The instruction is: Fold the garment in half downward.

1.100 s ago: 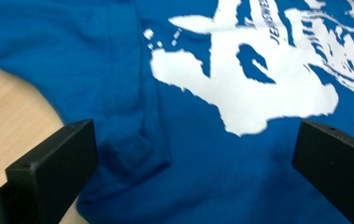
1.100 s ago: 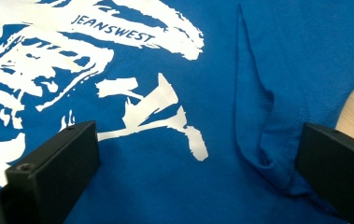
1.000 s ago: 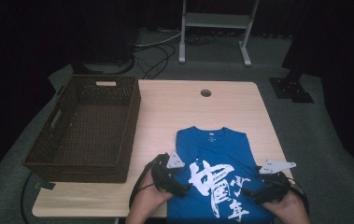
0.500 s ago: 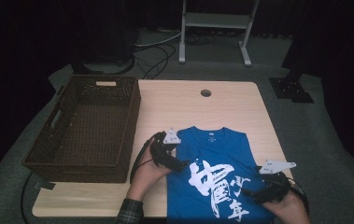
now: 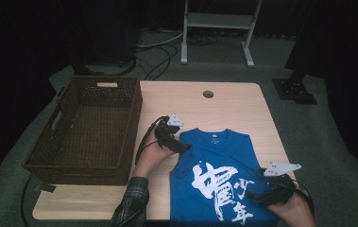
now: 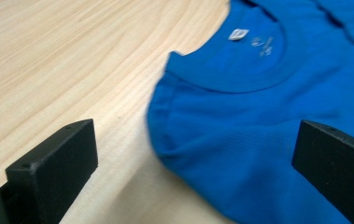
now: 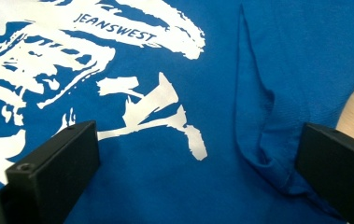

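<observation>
Both grippers' fingers apart | left gripper [image 5: 182,147] at shirt [image 5: 224,165] shoulder edge | right gripper [image 5: 261,195] over hem

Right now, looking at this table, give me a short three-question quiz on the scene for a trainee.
1. True or false: the blue T-shirt lies inside the wicker basket.
2. Multiple choice: the left tool is nearest which part of the shirt? A) bottom hem B) shoulder beside the collar C) middle of the white print
3. Fill in: the small word printed on the shirt, readable in the right gripper view, is ____.

Key
1. False: it lies flat on the wooden table, to the right of the basket.
2. B; its jaws stand open.
3. JEANSWEST; the right tool is open over the shirt's right side.
</observation>
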The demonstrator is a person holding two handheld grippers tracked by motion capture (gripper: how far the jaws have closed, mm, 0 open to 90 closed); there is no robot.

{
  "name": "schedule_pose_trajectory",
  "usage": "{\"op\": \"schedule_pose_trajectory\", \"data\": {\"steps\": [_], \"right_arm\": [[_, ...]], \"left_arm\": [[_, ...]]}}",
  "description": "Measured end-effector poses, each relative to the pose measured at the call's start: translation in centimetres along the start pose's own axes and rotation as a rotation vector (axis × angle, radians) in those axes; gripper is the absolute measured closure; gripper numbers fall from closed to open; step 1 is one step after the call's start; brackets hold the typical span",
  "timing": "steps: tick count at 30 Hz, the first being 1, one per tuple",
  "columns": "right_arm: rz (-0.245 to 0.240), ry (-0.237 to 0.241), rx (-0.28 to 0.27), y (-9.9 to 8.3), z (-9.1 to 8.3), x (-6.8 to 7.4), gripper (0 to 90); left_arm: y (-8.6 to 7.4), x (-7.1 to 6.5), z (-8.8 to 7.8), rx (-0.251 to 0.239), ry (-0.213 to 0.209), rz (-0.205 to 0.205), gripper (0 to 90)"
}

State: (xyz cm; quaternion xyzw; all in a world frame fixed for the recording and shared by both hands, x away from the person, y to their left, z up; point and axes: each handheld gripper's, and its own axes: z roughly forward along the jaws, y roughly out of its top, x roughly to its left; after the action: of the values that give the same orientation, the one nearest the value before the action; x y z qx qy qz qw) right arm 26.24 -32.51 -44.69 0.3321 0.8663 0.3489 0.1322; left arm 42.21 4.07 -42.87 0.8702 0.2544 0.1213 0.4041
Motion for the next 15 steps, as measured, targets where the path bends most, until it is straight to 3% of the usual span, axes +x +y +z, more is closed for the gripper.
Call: {"op": "schedule_pose_trajectory", "data": {"steps": [5,10,15], "right_arm": [[-0.001,-0.002,-0.003,-0.1,-0.1,-0.3,0.0],[-0.002,-0.001,-0.005,-0.2,-0.1,-0.3,0.0],[0.0,-0.001,-0.006,-0.2,-0.1,-0.3,0.0]], "left_arm": [[-0.3,1.2,0.7,0.011,0.008,-0.026,0.0],[-0.5,2.3,0.4,-0.008,0.017,-0.067,0.0],[-0.1,2.7,0.3,0.001,0.018,-0.052,0.0]]}}
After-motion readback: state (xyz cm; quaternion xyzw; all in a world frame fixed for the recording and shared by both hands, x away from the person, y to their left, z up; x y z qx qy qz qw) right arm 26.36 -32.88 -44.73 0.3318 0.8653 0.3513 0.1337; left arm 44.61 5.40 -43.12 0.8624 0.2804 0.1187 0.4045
